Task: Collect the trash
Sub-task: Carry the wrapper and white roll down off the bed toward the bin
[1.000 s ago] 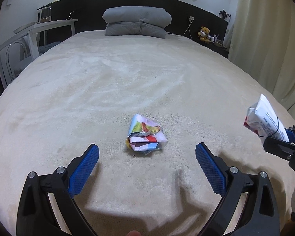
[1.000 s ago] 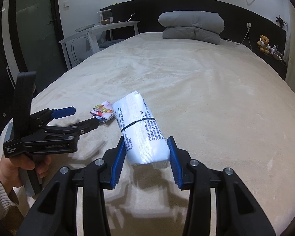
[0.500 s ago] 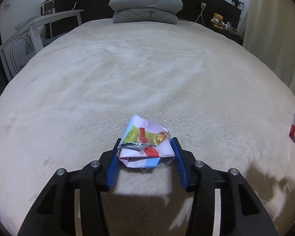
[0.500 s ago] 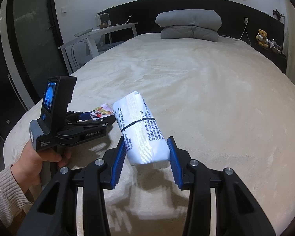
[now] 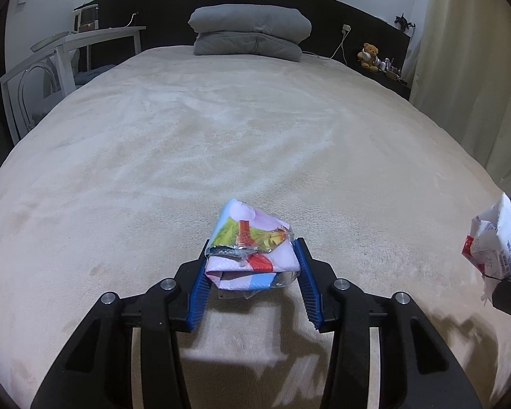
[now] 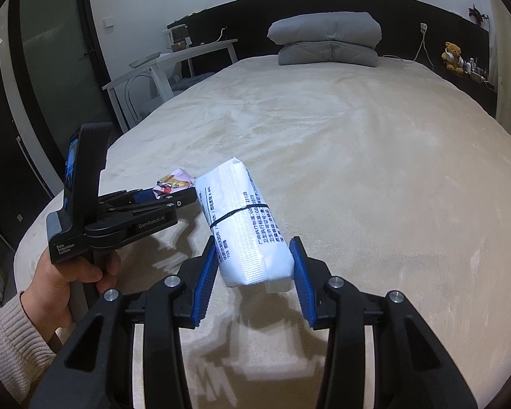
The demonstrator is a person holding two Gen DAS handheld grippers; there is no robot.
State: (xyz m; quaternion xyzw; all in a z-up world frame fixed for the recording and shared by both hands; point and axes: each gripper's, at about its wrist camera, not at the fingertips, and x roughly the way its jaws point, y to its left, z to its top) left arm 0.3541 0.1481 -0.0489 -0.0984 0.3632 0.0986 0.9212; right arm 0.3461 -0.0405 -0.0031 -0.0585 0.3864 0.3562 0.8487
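Note:
A crumpled colourful wrapper (image 5: 245, 228) sits between the blue pads of my left gripper (image 5: 252, 248), which is shut on it just above the beige bed cover (image 5: 255, 136). The right wrist view shows the same wrapper (image 6: 175, 182) at the tip of the left gripper (image 6: 179, 197), held by a person's hand (image 6: 68, 272). My right gripper (image 6: 252, 240) is shut on a white printed packet (image 6: 242, 218) with a black band around it. That packet (image 5: 497, 238) also shows at the right edge of the left wrist view.
Two grey pillows (image 5: 252, 34) are stacked at the dark headboard. A white desk (image 5: 68, 44) stands left of the bed. A teddy bear (image 5: 368, 55) sits on a ledge at the right, next to a pale curtain (image 5: 477, 68).
My left gripper went from wide open short of the wrapper to forward around it, and shut on it. The right gripper kept its hold on the white packet.

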